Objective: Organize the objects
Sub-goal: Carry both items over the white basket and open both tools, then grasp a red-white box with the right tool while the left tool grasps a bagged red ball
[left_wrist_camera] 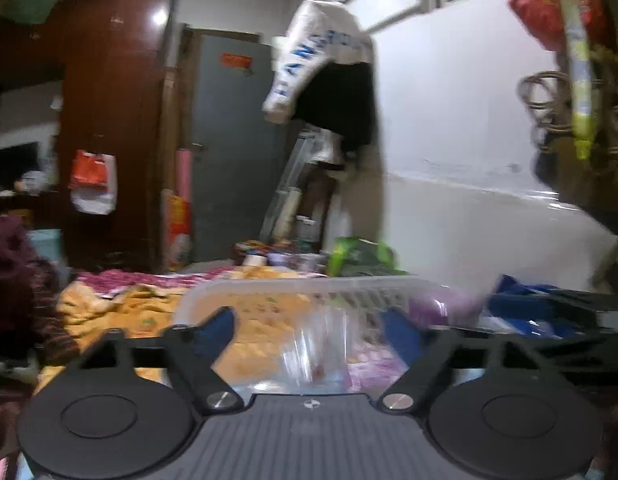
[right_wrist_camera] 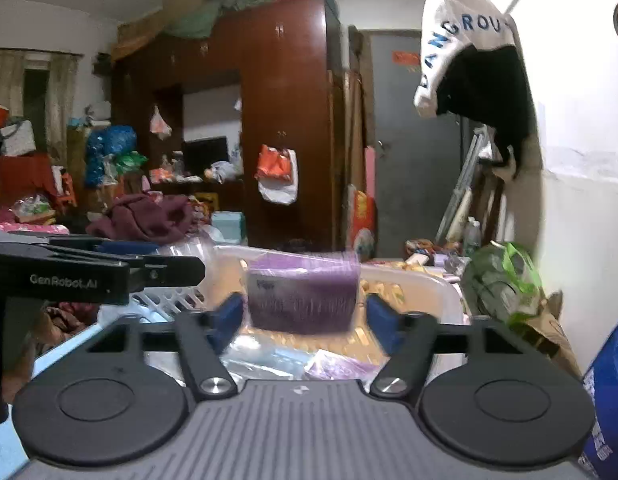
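In the right wrist view a purple packet (right_wrist_camera: 302, 280) hangs blurred between the blue pads (right_wrist_camera: 230, 314) of my right gripper (right_wrist_camera: 305, 313). A narrow gap shows on each side of it, so the jaws stand open. Behind it lies a white plastic basket (right_wrist_camera: 413, 278). In the left wrist view my left gripper (left_wrist_camera: 309, 330) is open over the same basket (left_wrist_camera: 269, 282). A blurred clear plastic bag (left_wrist_camera: 315, 350) lies between and below its fingers, untouched. A purple item (left_wrist_camera: 441, 304) rests at the basket's right end. The left gripper (right_wrist_camera: 97, 270) also shows from the side in the right wrist view.
The basket sits on a bed with orange patterned bedding (left_wrist_camera: 109, 312). A green plastic bag (right_wrist_camera: 505, 280) and a blue container (right_wrist_camera: 609, 392) stand to the right by the white wall. A maroon cloth heap (right_wrist_camera: 149, 216) lies left, with a brown wardrobe (right_wrist_camera: 285, 120) behind.
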Motion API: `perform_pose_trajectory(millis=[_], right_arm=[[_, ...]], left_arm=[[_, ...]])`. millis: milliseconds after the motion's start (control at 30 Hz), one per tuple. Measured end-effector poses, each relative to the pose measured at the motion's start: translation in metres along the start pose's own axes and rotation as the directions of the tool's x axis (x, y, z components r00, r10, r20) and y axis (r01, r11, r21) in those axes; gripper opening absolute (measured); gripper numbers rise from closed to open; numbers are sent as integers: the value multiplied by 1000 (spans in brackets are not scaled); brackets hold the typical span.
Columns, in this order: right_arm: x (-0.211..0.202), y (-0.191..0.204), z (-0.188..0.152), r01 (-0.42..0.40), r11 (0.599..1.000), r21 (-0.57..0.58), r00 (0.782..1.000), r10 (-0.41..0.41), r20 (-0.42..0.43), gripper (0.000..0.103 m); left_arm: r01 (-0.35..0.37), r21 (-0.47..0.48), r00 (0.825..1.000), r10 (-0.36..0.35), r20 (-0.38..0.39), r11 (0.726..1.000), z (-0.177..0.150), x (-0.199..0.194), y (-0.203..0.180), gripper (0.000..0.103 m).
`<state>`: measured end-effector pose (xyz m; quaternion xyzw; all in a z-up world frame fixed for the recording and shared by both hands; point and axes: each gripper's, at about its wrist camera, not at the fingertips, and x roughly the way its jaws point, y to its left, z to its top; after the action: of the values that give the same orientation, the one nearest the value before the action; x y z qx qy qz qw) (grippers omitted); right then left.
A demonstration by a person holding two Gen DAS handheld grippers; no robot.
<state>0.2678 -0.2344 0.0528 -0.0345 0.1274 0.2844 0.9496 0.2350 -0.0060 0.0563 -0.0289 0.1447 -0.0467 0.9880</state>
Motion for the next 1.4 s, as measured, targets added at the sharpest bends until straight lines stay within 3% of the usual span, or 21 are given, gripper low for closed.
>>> perform_pose_trajectory(millis=[33,100,200,267,400,533,600,700,800,900,933,1033,1267,1400], right_arm=[[-11,0,-4,-3,1000,0,1000,3,22,97],[-42,-1,-17,-5,1000,-14,996,6,89,103],[-78,-7,-44,44,998,-37,995,-41,86,103],[-90,-16,-65,58,998,-32,997,-57,50,103],[-86,-29,-89,65,998,11,997,-65,-35,103],[-69,-28,-90,48,999,24,996,-46,-74,103],[-62,-24,-91,52,999,7,995,-51,-80,96],[-54,-24,-93,35,999,11,993,-33,-117,58],[-60,-22,-94,33,999,9,994,-32,-104,57],[-77,-22,-95,25,999,27,999,-24,-36,57],[-83,-21,-93,19,999,34,1000,-18,-14,57],[-101,-15,-93,7,999,54,999,-10,53,57],[-136,-5,-110,-44,990,131,991,26,135,57],[-142,4,-120,-59,988,142,989,38,140,57]], left_arm=[[-12,6,1000,12,23,1000,-5,-9,0,87],[7,5,998,-7,61,1000,-16,-33,1,87],[79,-35,996,-78,46,996,-50,-75,6,87],[91,-25,995,-91,28,995,-82,-98,4,87],[89,-23,996,-89,-28,996,-135,-126,-7,87],[102,0,992,-101,-76,995,-163,-136,-16,87],[110,10,990,-108,-89,994,-171,-139,-20,87],[110,43,989,-105,-102,993,-180,-142,-29,87],[84,54,991,-78,-109,995,-182,-136,-37,87],[40,80,995,-33,-96,996,-186,-135,-44,86],[29,89,995,-21,-95,996,-187,-134,-45,82],[41,72,992,-32,-119,997,-190,-132,-41,54],[25,55,999,-22,-47,998,-197,-148,-23,51],[25,40,1000,-25,-14,999,-200,-155,-13,51]])
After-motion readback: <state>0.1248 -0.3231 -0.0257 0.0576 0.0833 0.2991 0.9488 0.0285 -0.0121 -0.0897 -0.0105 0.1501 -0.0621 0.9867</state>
